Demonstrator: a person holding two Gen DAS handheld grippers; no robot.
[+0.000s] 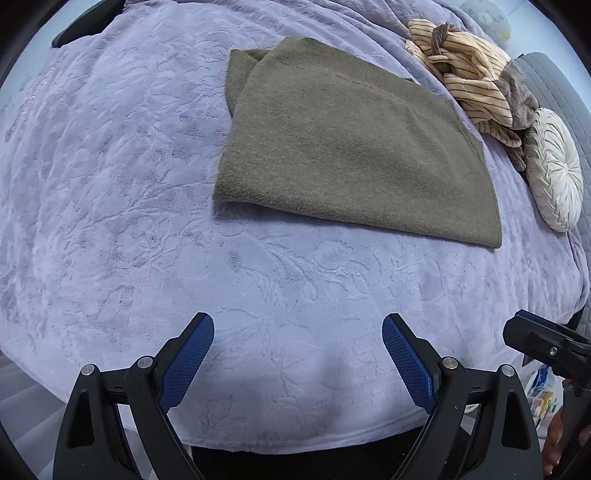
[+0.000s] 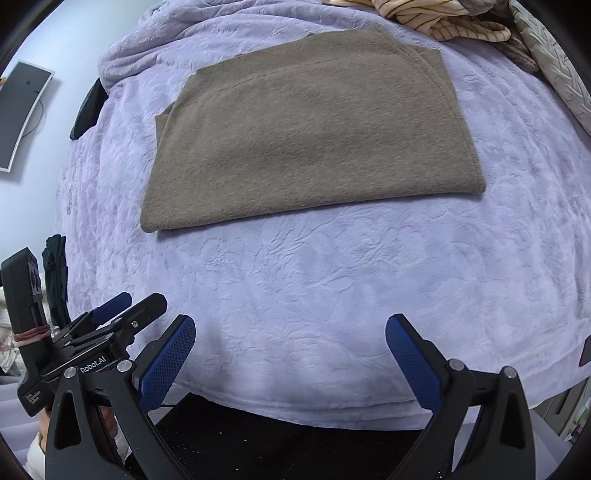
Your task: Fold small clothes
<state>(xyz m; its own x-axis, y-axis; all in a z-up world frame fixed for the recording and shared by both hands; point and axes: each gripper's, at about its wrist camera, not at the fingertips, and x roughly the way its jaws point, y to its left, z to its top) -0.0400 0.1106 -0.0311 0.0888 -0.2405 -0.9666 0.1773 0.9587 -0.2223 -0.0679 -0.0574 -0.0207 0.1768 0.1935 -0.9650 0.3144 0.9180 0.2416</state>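
Left wrist view looks down past the left gripper (image 1: 298, 360), whose two blue-padded fingers (image 1: 186, 363) stand wide apart with nothing between them, only the lavender bedspread (image 1: 110, 206) below. Ahead of that gripper and a little to its right lies the olive-brown garment (image 1: 351, 147), folded flat into a rough rectangle on the bedspread, its near edge well apart from the fingertips. Beyond the garment, further to the right, a crumpled striped cloth (image 1: 469, 70) in cream and brown sits in a heap, and just beside it rests a round pleated cushion (image 1: 554, 170). At the lower right edge of this view part of the right gripper (image 1: 546, 350) shows as black hardware; its fingers cannot be seen here. In the right wrist view the right gripper (image 2: 291, 356) also hangs released, its blue pads (image 2: 166, 362) spread wide over the near edge of the bedspread (image 2: 332, 295), gripping nothing. The garment (image 2: 314, 140) lies straight ahead of it, spread flat, apart from the fingers. The left gripper (image 2: 110, 314) appears just to the left of the right one, close alongside it. The striped cloth (image 2: 443, 18) and cushion (image 2: 554, 66) sit at the far right, past the garment.
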